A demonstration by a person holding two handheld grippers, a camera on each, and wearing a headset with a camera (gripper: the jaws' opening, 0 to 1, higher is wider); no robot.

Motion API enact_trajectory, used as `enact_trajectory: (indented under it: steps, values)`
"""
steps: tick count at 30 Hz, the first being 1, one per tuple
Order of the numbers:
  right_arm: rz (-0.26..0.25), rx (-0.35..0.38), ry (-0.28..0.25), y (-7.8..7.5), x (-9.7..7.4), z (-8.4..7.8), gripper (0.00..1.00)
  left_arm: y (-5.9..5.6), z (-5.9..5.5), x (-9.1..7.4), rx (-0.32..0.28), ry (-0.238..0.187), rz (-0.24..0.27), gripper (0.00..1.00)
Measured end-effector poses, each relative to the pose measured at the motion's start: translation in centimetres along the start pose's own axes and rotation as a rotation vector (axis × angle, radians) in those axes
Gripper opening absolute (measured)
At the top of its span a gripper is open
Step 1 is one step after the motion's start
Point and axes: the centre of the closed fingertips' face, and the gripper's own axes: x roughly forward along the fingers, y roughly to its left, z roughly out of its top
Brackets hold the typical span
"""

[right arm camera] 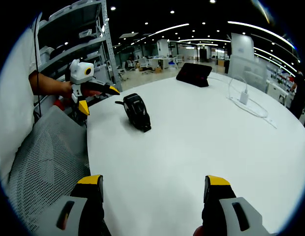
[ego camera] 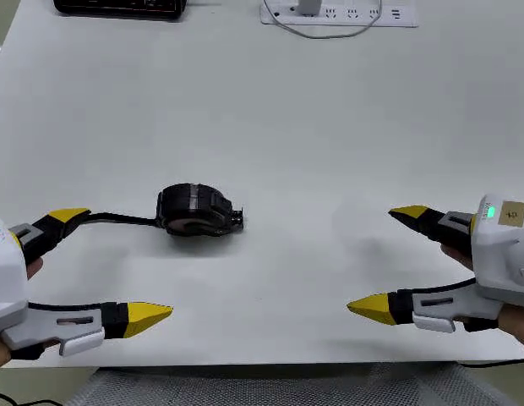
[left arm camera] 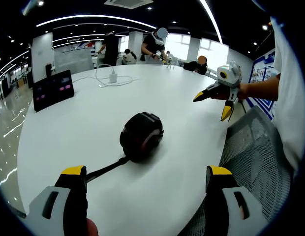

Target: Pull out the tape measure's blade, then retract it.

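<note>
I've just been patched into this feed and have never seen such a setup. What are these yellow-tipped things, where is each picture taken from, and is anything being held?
There is no robot arm here: a person holds a hand tool with two yellow-tipped jaws in each hand. The head view comes from a camera on the person's headset, looking down at the white table. The two round pictures come from cameras riding on the tools, each looking out along its own jaws. The left gripper and the right gripper are both open and hold nothing. Nearer the left one lies a black round tape measure with no blade drawn out; its black strap trails towards the left gripper. At the far edge lies a white power strip.
</note>
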Motion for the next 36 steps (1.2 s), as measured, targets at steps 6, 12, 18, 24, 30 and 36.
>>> enact_trajectory:
  steps: [6,12,18,24,30,36]
  values:
    - [0.005,-0.005,-0.002,-0.2,0.3,0.3,0.82,0.0,0.2,0.2,-0.001,-0.001,-0.01,0.99]
    - [0.015,-0.025,-0.001,-0.6,0.8,0.7,0.82,0.2,0.6,0.7,0.013,0.001,-0.026,0.99]
    - [0.029,-0.048,-0.001,-1.0,1.5,1.2,0.82,0.4,1.1,1.4,0.029,0.004,-0.042,0.99]
    - [0.045,-0.062,-0.008,-1.3,2.7,1.8,0.81,0.6,1.7,2.1,0.052,0.004,-0.058,0.98]
    - [0.061,-0.068,-0.012,-1.4,3.6,2.1,0.81,0.8,1.8,2.6,0.065,0.011,-0.072,0.98]
    - [0.077,-0.079,-0.009,-1.6,4.4,2.2,0.81,0.8,1.9,3.3,0.085,0.025,-0.092,0.97]
